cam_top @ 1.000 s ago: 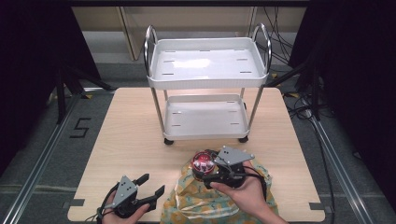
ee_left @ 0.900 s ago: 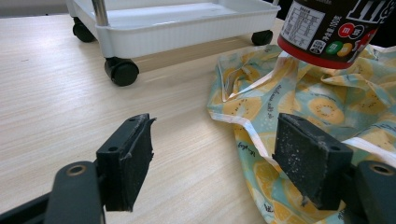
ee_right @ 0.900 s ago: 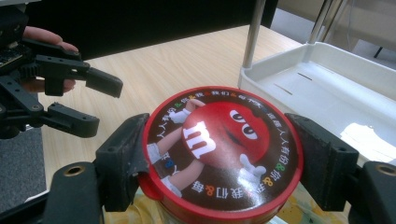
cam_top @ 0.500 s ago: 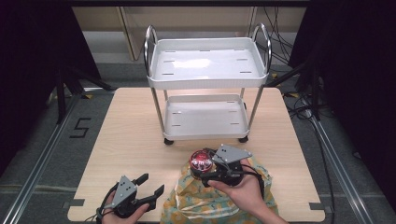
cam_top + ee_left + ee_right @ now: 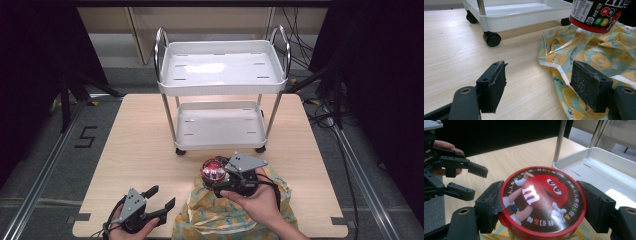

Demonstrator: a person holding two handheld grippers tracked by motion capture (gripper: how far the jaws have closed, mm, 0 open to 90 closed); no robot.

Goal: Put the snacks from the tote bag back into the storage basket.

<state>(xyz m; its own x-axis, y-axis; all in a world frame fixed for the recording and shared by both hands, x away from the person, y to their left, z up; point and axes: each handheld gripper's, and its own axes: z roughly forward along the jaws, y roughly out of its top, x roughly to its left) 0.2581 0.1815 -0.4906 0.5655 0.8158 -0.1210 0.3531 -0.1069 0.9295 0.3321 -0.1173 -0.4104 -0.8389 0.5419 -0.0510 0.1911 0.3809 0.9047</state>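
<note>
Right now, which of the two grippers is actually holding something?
The right gripper, shut on the red-lidded candy can above the fruit-print bag. The left gripper is open with nothing between its pads, low over the table.

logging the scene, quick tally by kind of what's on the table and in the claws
carts: 1, white two-shelf cart
cans: 1, red-lidded candy can, clamped in the right claw
bags: 1, yellow fruit-print bag
claws: 2, the left claw being open
total: 5

Candy tub (image 5: 214,171) above bag (image 5: 220,220), before cart (image 5: 220,95)
</note>
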